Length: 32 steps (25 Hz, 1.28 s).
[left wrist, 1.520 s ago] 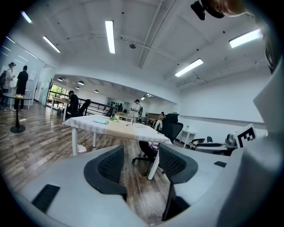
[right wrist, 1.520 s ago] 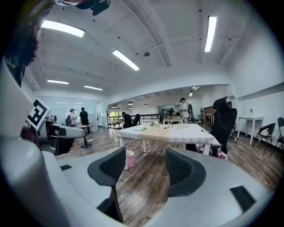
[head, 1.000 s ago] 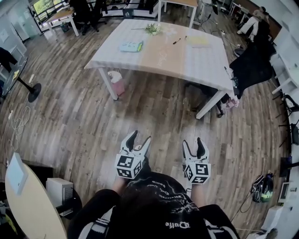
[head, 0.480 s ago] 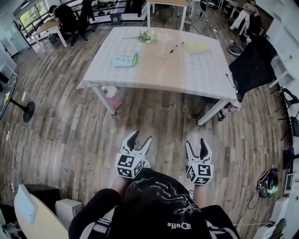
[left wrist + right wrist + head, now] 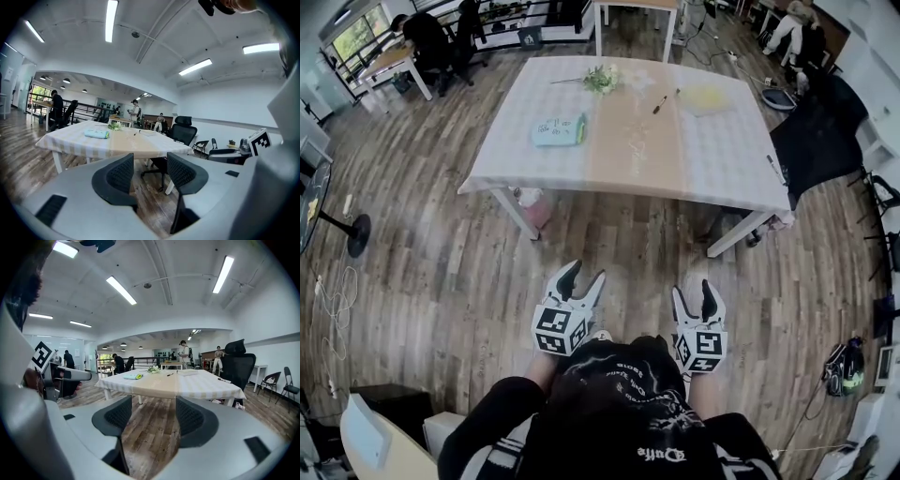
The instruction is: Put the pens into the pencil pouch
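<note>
Left claw: the left claw [image 5: 582, 273] is spread and empty, with only wooden floor [image 5: 441, 253] between the jaws; they have just been closing a little.
Right claw: the right claw [image 5: 694, 290] is also spread, with nothing between its jaws.
Stand-off: both claws are held in front of the person, well apart from the counter [image 5: 712, 150].
Pencil pouch: the teal pencil pouch [image 5: 560, 130] lies flat near the counter's left edge; I cannot tell whether it is zipped.
Pens: one pen [image 5: 659, 104] lies toward the far edge, beside a yellow pad [image 5: 706, 97]; a second pen [image 5: 776, 170] sits right at the right edge, near the near-right corner.
Risk, edge pen: a clumsy approach could likely nudge the second pen off the counter, since it has no margin.
Risk, pinch: thin pens lying flat may skid or roll away from closing jaws, or the jaws may catch the cloth.
Risk, pouch: being soft and unanchored, it will probably slide or collapse unless one claw holds its mouth.
Risk, spread: pens and pouch lie well apart, so carrying invites drops.
</note>
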Tool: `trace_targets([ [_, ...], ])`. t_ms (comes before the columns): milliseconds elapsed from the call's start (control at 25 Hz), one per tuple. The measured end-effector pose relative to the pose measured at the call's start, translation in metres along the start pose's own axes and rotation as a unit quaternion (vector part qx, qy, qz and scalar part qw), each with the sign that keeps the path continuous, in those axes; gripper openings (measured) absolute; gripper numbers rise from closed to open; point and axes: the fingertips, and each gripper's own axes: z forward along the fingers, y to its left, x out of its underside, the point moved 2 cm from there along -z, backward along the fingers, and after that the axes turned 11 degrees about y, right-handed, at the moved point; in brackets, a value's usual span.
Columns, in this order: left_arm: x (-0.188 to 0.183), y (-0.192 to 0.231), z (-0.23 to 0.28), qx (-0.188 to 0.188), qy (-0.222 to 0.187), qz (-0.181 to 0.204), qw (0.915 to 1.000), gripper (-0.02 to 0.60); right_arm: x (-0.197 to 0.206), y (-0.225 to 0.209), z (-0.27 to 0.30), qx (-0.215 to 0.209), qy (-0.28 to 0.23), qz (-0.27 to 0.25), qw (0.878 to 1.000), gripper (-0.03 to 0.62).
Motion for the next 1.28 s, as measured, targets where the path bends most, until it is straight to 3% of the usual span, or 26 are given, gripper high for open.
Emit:
trace_targets([
  [400, 0.007, 0.01, 0.011, -0.007, 0.009, 0.0, 0.9999, 0.229, 0.002, -0.001, 0.025, -0.014, 0.009, 0.012, 1.0, 0.282],
  [880, -0.017, 0.052, 0.057, -0.081, 0.009, -0.019, 0.9965, 0.23, -0.034, -0.022, 0.126, -0.074, 0.016, -0.009, 0.997, 0.268],
  [1280, -0.062, 0.082, 0.133, -0.136, 0.005, -0.053, 0.9893, 0.23, -0.094, -0.065, 0.222, -0.119, 0.015, -0.047, 0.992, 0.267],
])
